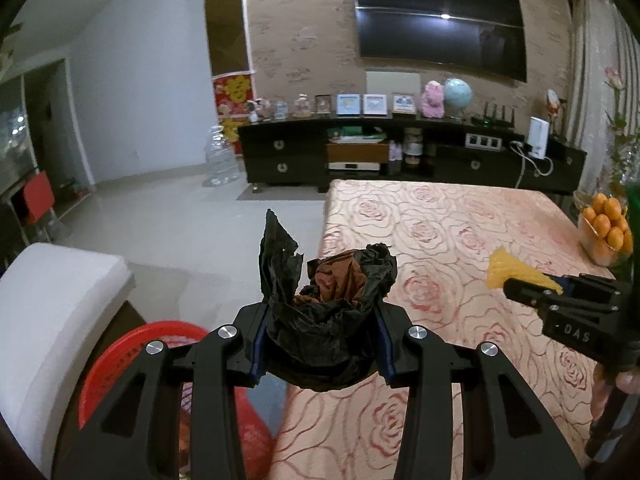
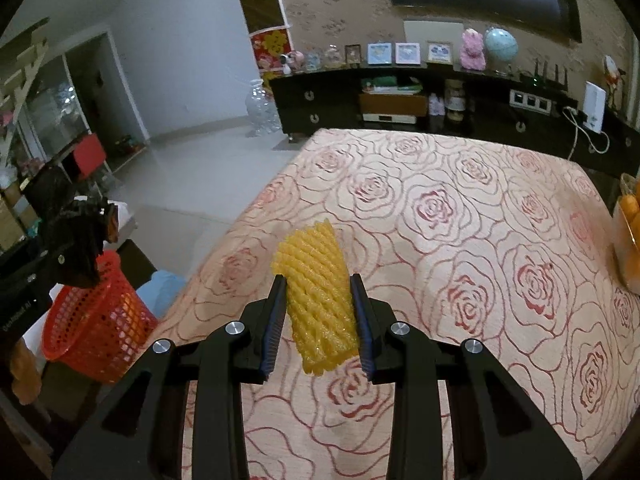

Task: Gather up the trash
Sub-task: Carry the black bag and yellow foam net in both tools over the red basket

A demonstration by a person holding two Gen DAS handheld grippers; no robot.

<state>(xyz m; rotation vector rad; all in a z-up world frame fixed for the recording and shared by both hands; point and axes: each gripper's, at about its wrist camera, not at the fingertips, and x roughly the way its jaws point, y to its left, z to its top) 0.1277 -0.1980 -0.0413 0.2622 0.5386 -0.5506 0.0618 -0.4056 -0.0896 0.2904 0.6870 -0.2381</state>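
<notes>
My left gripper (image 1: 320, 320) is shut on a crumpled black plastic bag (image 1: 328, 320) with brown paper inside, held at the table's left edge, up and right of the red mesh trash basket (image 1: 116, 356). My right gripper (image 2: 318, 300) is shut on a yellow foam fruit net (image 2: 316, 300) above the rose-patterned tablecloth (image 2: 460, 240). In the right wrist view the left gripper (image 2: 80, 248) with its black bag hangs above the red basket (image 2: 96, 328). The right gripper with the yellow net (image 1: 516, 274) shows at the right of the left wrist view.
A bowl of oranges (image 1: 606, 232) stands at the table's right edge. A white chair seat (image 1: 52, 312) sits beside the basket. A dark TV cabinet (image 1: 400, 152) with frames and a globe lines the far wall. Tiled floor (image 1: 180, 216) lies to the left.
</notes>
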